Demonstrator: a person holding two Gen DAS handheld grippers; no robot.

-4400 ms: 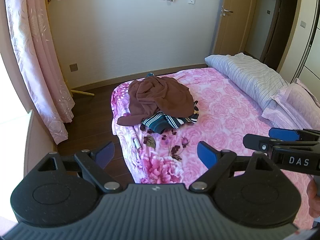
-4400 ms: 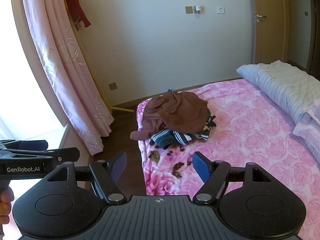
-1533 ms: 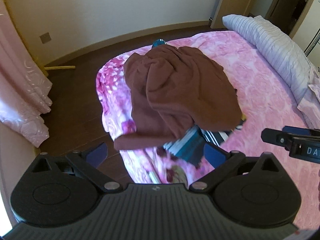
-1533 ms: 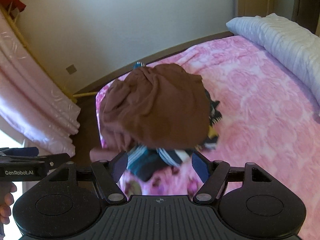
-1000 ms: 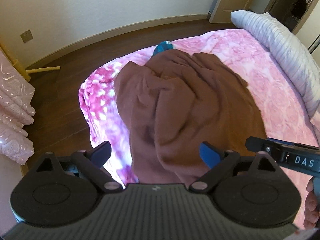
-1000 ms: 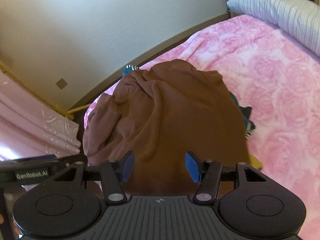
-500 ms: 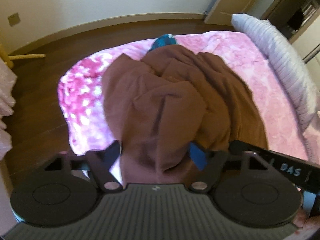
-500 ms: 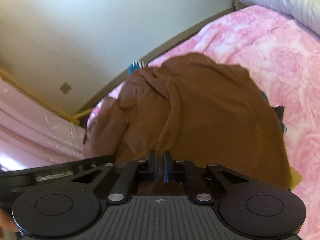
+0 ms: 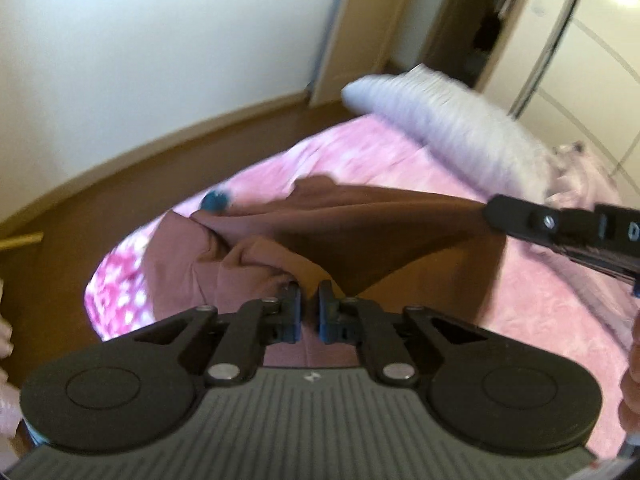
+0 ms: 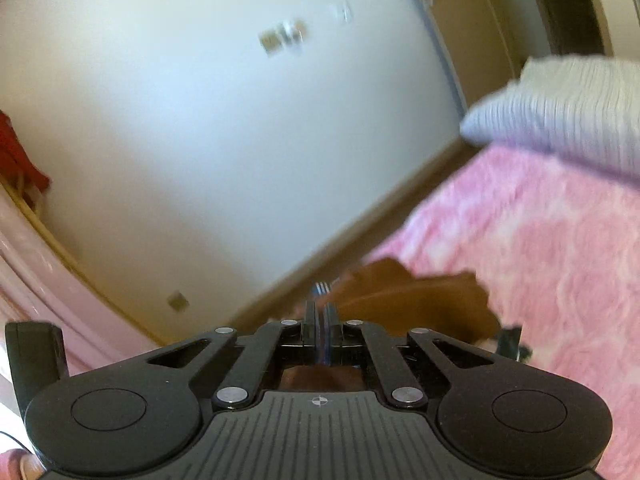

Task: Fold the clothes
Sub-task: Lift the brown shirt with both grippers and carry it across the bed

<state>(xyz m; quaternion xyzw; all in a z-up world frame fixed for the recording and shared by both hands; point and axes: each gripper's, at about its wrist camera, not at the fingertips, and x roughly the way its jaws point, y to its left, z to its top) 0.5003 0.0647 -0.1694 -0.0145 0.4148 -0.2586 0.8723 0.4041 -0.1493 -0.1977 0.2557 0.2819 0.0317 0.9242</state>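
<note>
A brown garment (image 9: 360, 232) is lifted off the pink floral bed (image 9: 540, 304) and stretched between both grippers. My left gripper (image 9: 309, 294) has its jaws closing to a narrow gap, with a fold of the brown cloth pinched at the tips. At the right of the left wrist view, my right gripper (image 9: 490, 212) grips another edge of the cloth. In the right wrist view the right gripper (image 10: 320, 312) has its jaws closing tight together, with the brown garment (image 10: 416, 304) bunched just beyond and under them. A teal striped garment (image 9: 215, 200) peeks out behind.
A grey ribbed pillow (image 9: 440, 120) lies at the head of the bed, also seen as the pillow (image 10: 568, 104) in the right wrist view. Wooden floor (image 9: 80, 220) and a white wall border the bed's foot. A pink curtain (image 10: 48, 272) hangs at left. Both views are motion-blurred.
Both grippers, open over the brown garment a second ago, have shut on it and risen. The cloth now hangs taut between them instead of lying heaped on the bed.
</note>
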